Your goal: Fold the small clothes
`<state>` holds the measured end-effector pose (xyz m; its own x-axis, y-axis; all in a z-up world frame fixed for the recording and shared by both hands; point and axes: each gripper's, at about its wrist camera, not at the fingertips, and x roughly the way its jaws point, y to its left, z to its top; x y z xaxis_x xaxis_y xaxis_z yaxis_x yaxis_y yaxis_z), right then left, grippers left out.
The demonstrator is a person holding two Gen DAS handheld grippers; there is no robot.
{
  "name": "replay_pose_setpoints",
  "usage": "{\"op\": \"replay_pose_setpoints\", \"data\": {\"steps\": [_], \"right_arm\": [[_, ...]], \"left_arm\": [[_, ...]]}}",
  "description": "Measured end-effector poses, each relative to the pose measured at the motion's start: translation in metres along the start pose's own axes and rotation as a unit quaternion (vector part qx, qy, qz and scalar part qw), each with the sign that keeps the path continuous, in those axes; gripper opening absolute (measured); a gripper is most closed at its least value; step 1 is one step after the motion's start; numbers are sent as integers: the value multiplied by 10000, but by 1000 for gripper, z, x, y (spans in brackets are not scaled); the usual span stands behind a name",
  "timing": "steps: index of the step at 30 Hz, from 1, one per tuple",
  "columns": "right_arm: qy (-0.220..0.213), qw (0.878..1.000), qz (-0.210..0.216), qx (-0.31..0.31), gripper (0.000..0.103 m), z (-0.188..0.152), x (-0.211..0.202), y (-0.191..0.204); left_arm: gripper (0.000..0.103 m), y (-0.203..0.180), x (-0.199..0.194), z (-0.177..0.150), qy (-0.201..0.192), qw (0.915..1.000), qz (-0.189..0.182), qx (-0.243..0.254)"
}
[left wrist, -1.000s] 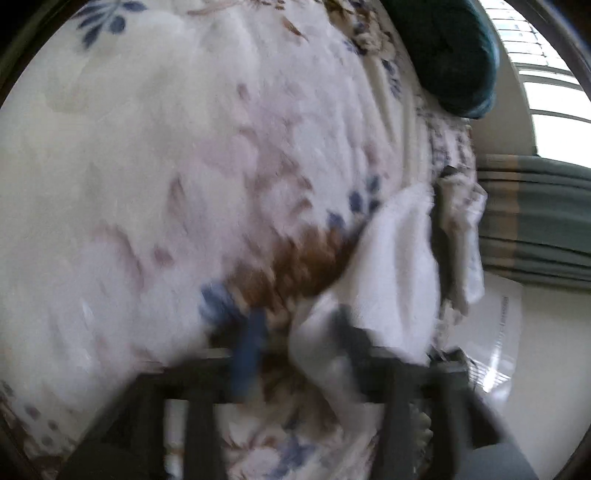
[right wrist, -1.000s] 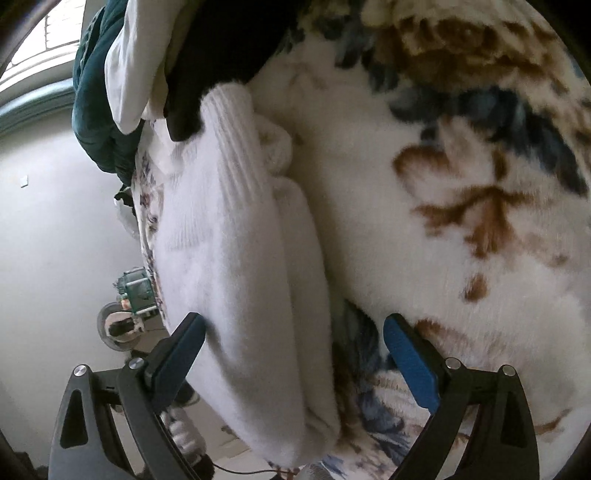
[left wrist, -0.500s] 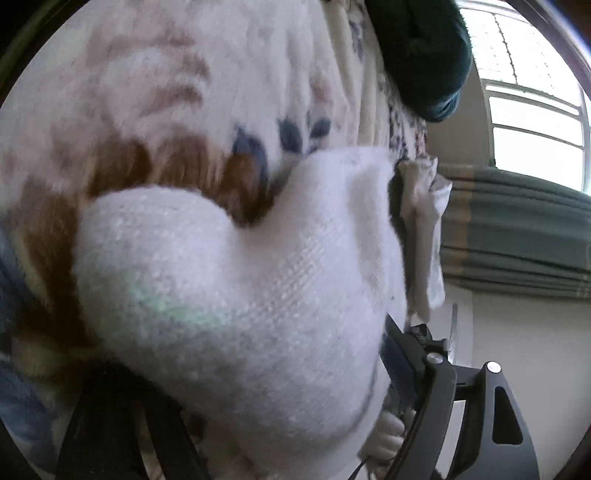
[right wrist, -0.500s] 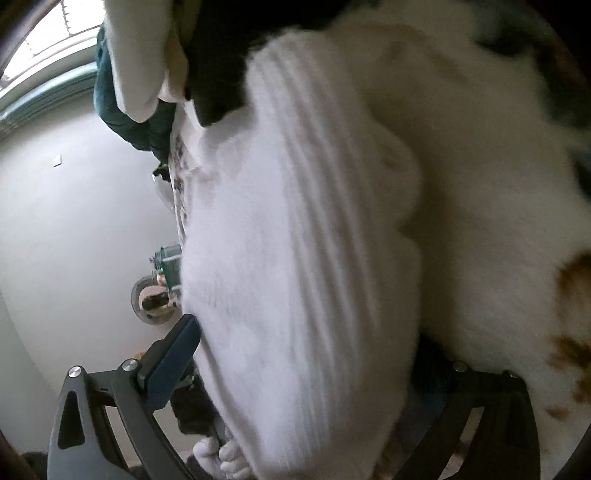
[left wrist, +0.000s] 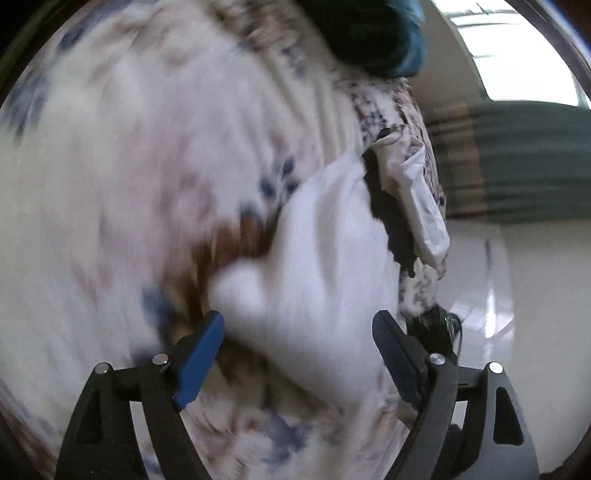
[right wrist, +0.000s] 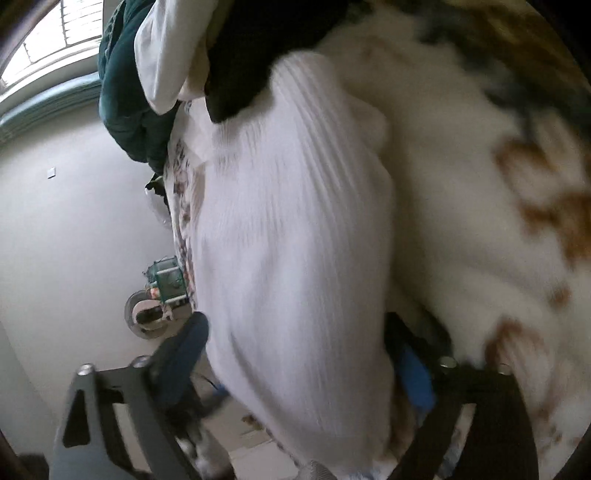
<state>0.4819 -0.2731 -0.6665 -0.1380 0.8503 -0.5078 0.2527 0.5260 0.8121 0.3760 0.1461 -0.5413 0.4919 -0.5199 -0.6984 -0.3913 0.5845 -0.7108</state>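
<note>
A white ribbed knit garment (left wrist: 314, 273) lies folded on a floral fleece blanket (left wrist: 122, 177) near the bed's edge. My left gripper (left wrist: 299, 347) is open, its blue-padded jaws wide on either side of the garment's near end, holding nothing. In the right wrist view the same garment (right wrist: 295, 236) fills the middle. My right gripper (right wrist: 306, 354) is open, its jaws straddling the garment's near end, which bulges between them. Both views are motion-blurred.
A pile of black, white and dark teal clothes (right wrist: 207, 62) lies at the garment's far end, also in the left wrist view (left wrist: 399, 206). A teal bundle (left wrist: 369, 33) sits beyond. The bed's edge drops to a pale floor (right wrist: 74, 229) with a small object (right wrist: 155, 295).
My left gripper has pulled back from the garment, which filled its view half a second ago, and its jaws stand wide. My right gripper stays open around the garment's end.
</note>
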Motion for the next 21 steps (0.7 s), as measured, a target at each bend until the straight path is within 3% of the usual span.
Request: {"op": "replay_pose_setpoints", "data": {"steps": [2, 4, 6, 7, 8, 9, 11, 12, 14, 16, 17, 21], "right_arm": [[42, 9999, 95, 109, 98, -6, 6, -6], [-99, 9996, 91, 248, 98, -13, 11, -10], [-295, 9986, 225, 383, 98, -19, 9, -14], [-415, 9977, 287, 445, 98, -21, 7, -14], [-539, 9969, 333, 464, 97, -25, 2, -16], [-671, 9959, 391, 455, 95, -27, -2, -16], [-897, 9948, 226, 420, 67, -32, -13, -13], [-980, 9943, 138, 399, 60, -34, -19, -12], [-1254, 9917, -64, 283, 18, -38, -25, -6], [-1489, 9881, -367, 70, 14, -42, -35, 8], [-1531, 9868, -523, -25, 11, -42, -35, 15], [-1307, 9876, -871, -24, 9, -31, -31, 28]], "left_arm": [[82, -2, 13, 23, 80, 9995, 139, 265], [82, -2, 41, 43, 421, 9981, 128, 435], [79, -2, 69, 54, 721, 9951, 342, 586], [68, -3, 87, 59, 912, 9929, 314, 694], [15, -3, 95, 60, 1027, 9919, 225, 715], [6, -2, 97, 58, 1110, 9911, 228, 701], [4, -9, 88, 50, 1035, 9899, 189, 947], [4, -14, 77, 49, 859, 9909, 172, 1026], [4, -10, 60, 56, 617, 9942, 92, 879], [4, 6, 51, 69, 525, 9971, 79, 542], [4, 16, 47, 73, 450, 9975, 271, 478], [8, 19, 60, 66, 966, 9921, 394, 700]]}}
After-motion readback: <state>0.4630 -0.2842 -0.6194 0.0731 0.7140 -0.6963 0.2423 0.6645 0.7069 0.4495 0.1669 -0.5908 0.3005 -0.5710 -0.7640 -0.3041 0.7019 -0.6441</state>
